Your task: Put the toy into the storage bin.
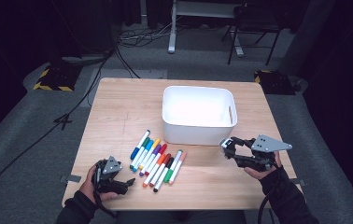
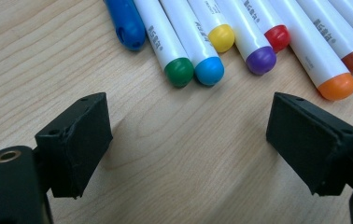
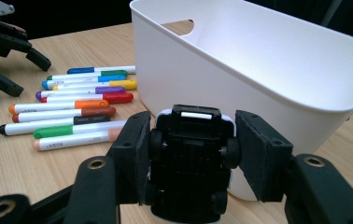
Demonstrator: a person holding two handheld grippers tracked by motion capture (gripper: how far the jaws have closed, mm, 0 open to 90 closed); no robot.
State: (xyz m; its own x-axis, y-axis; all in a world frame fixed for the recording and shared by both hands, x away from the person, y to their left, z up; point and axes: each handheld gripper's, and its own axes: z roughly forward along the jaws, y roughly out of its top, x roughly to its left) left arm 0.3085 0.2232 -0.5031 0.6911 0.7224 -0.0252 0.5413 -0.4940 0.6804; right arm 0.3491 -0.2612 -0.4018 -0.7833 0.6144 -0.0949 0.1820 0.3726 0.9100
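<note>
A row of several white markers (image 1: 158,161) with coloured caps lies side by side on the wooden table (image 1: 118,107), in front of a white plastic bin (image 1: 186,134). My left gripper (image 1: 127,183) rests at the table's front left, open, its jaws wide apart just short of the marker caps (image 2: 212,42) with bare wood between them (image 2: 188,140). My right gripper (image 1: 228,147) hovers right of the bin's front corner, shut on a small black-and-white toy car (image 1: 224,143). The right gripper view shows the car's black underside and wheels (image 3: 188,163) clamped between both pads, with the bin wall (image 3: 258,60) close behind.
The bin is open-topped with handle slots, and I see nothing inside it. Beyond the table's far edge lie grey floor, cables, yellow-black weighted bases and a chair. Bare wood stretches left of the bin and along the front edge.
</note>
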